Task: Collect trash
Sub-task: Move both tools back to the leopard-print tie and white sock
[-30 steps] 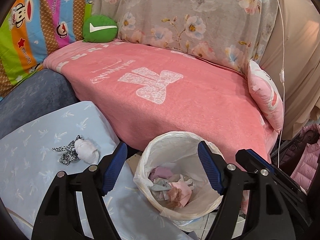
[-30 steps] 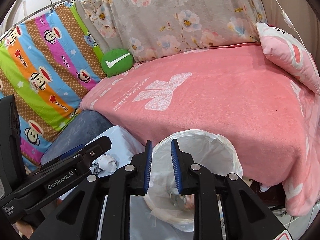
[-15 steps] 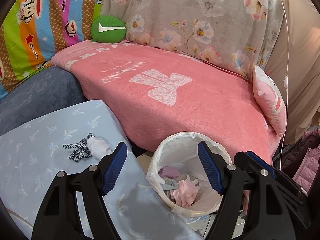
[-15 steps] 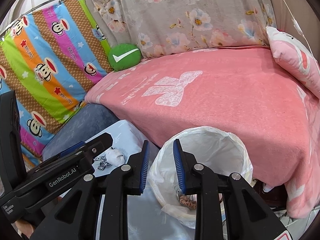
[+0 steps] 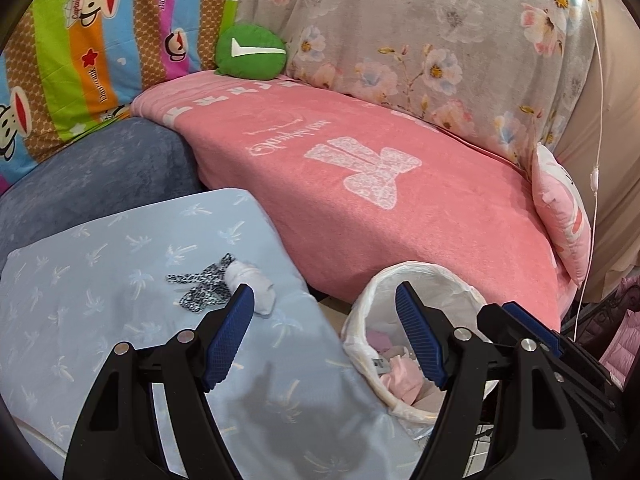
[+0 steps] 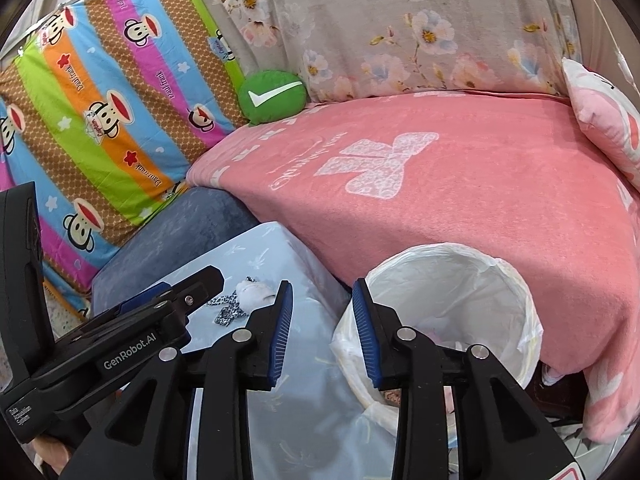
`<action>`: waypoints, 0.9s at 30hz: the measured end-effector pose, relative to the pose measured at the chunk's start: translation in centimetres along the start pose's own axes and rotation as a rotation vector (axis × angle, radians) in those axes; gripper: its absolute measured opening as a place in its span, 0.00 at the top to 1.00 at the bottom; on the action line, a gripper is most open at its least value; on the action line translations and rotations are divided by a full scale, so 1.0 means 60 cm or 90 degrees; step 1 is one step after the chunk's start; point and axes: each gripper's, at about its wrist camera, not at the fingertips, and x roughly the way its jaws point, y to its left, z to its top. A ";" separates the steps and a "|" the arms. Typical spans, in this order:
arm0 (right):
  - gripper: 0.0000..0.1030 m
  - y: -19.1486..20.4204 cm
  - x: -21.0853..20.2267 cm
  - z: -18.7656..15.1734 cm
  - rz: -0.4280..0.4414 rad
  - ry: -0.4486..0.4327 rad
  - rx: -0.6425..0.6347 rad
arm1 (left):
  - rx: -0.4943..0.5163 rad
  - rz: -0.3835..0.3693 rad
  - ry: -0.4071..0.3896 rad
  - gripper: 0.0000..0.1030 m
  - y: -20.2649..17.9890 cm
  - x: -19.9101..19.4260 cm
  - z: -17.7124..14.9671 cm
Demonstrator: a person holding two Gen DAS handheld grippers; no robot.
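Observation:
A white crumpled wad [image 5: 252, 284] with a black-and-white spotted scrap [image 5: 200, 286] lies on the light blue cloth-covered table [image 5: 100, 312]. It also shows in the right wrist view [image 6: 256, 292]. A bin lined with a white bag [image 5: 424, 280] stands to the right of the table and holds pink and white scraps [image 5: 400, 372]; it also shows in the right wrist view [image 6: 456, 276]. My left gripper [image 5: 325, 300] is open and empty, between the wad and the bin. My right gripper [image 6: 322, 294] is open a little and empty, at the bin's left rim.
A pink blanket [image 5: 380, 184] covers the sofa behind the bin. A green round cushion [image 5: 250, 52] and a pink pillow [image 5: 564, 216] lie on it. A blue-grey cushion [image 5: 100, 168] sits behind the table. A white cord [image 5: 596, 160] hangs at the right.
Both grippers have moved left, away from above the bin and toward the table. The right gripper's jaws have opened wider. The wad now sits closer to the left gripper.

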 end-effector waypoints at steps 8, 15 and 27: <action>0.68 0.038 0.027 -0.009 0.018 0.023 -0.017 | -0.021 0.035 0.002 0.32 0.047 -0.003 -0.008; 0.62 0.071 0.051 -0.021 0.027 0.041 -0.030 | -0.031 0.059 0.005 0.32 0.080 -0.006 -0.016; 0.62 0.119 0.102 -0.043 0.038 0.081 -0.052 | -0.067 0.102 0.018 0.32 0.147 0.006 -0.029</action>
